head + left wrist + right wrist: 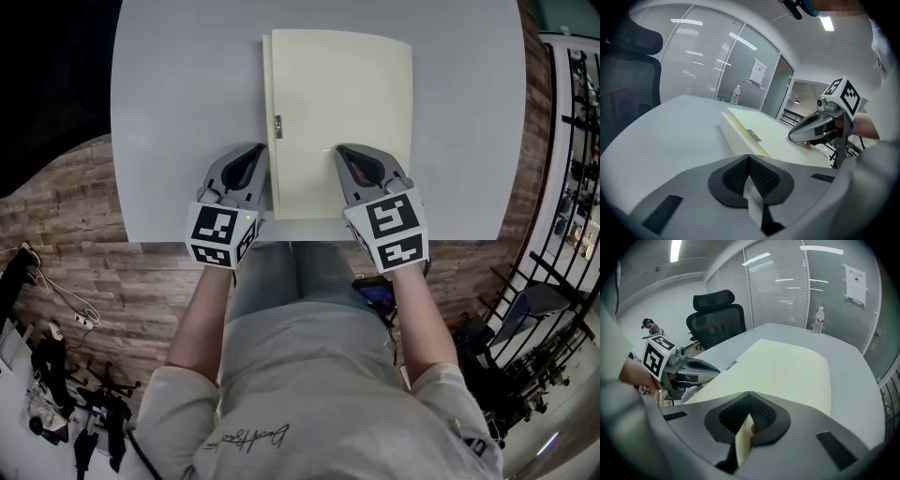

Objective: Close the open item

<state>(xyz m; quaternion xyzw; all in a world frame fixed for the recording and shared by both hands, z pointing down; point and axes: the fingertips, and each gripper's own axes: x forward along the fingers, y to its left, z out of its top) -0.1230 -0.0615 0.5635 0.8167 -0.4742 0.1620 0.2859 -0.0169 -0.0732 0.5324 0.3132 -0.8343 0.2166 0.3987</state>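
Note:
A pale yellow folder (pixel 342 117) lies flat and closed on the grey table (pixel 178 94), spine to the left with a small metal label (pixel 278 126) on it. My left gripper (pixel 251 155) rests on the table just left of the folder's near spine corner, jaws shut and empty. Over the folder's near right part my right gripper (pixel 349 155) sits low on the cover, also shut on nothing. The left gripper view shows the folder (pixel 778 140) ahead to the right with the right gripper (pixel 806 133) on it. In the right gripper view the cover (pixel 787 366) stretches ahead.
A water bottle (pixel 818 320) stands at the table's far side, also in the left gripper view as a bottle (pixel 735 95). A black office chair (pixel 717 319) stands beyond the table's left edge. The table's near edge runs just behind both grippers.

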